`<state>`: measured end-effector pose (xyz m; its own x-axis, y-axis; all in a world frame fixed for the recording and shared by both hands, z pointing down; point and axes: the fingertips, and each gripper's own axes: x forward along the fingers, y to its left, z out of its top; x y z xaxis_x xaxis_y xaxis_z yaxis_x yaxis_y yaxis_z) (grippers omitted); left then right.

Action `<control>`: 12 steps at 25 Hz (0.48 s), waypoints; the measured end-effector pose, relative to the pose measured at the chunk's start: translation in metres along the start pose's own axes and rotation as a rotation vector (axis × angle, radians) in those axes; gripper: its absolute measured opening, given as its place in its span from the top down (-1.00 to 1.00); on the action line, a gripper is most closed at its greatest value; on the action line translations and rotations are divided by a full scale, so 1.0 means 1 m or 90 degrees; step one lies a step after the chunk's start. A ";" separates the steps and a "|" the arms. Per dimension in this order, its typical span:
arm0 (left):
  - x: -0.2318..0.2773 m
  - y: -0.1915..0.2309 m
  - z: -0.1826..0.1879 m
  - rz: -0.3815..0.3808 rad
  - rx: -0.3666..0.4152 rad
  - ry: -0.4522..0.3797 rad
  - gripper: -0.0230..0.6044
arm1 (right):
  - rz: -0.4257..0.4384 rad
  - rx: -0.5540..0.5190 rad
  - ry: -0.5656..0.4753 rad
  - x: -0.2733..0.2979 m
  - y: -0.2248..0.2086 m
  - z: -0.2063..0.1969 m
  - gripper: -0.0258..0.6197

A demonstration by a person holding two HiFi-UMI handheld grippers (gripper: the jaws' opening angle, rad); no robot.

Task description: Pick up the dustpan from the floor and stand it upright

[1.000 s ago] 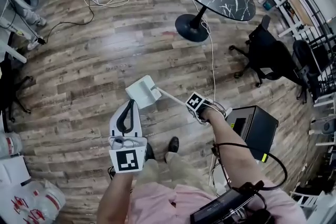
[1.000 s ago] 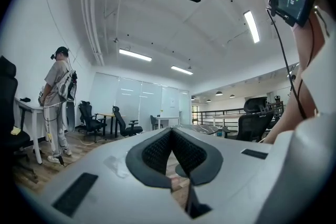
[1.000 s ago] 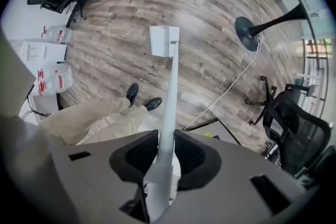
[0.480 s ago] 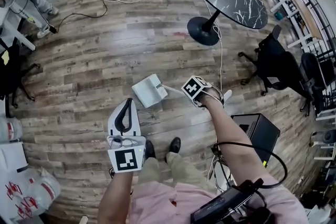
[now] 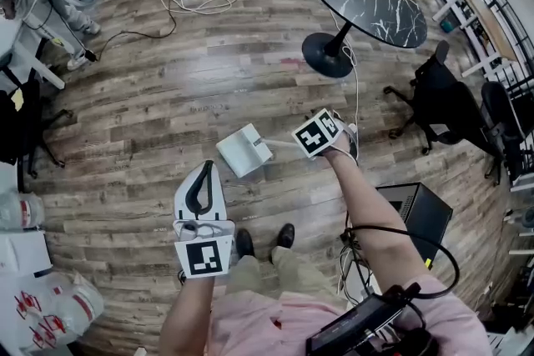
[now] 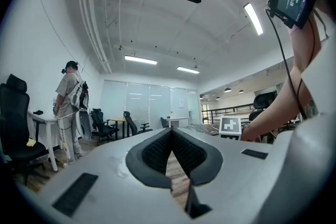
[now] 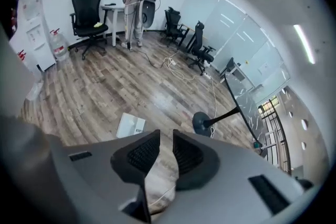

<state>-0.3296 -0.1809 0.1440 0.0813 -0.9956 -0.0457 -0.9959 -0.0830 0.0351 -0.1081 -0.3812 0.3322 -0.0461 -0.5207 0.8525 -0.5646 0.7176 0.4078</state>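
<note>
- Dustpan (image 5: 244, 150) lies on the wood floor (image 5: 167, 96), well off its edges.
- My right claw (image 7: 161, 136), nearly closed, seems to pinch its thin handle (image 5: 284, 143) at the end.
- Left claw (image 6: 170, 131) closed, empty.
- Likely light, stiff plastic; pan end will swing.

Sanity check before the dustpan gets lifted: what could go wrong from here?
1. The right gripper appears to pinch only the far end of the handle, with the dustpan lying on the floor; raised, the pan could swing or twist loose.
2. A white cable runs along the floor beside that gripper and could snag.
3. The left gripper is shut, empty and off the dustpan, so nothing steadies it.
</note>
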 end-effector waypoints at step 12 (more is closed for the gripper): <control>-0.006 0.004 0.012 0.002 0.024 -0.009 0.90 | -0.051 0.114 -0.239 -0.049 -0.044 0.066 0.74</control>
<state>-0.3341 -0.1749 0.1328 0.0775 -0.9952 -0.0591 -0.9970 -0.0775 -0.0020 -0.1353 -0.4179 0.2512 -0.2745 -0.7283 0.6278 -0.7116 0.5930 0.3767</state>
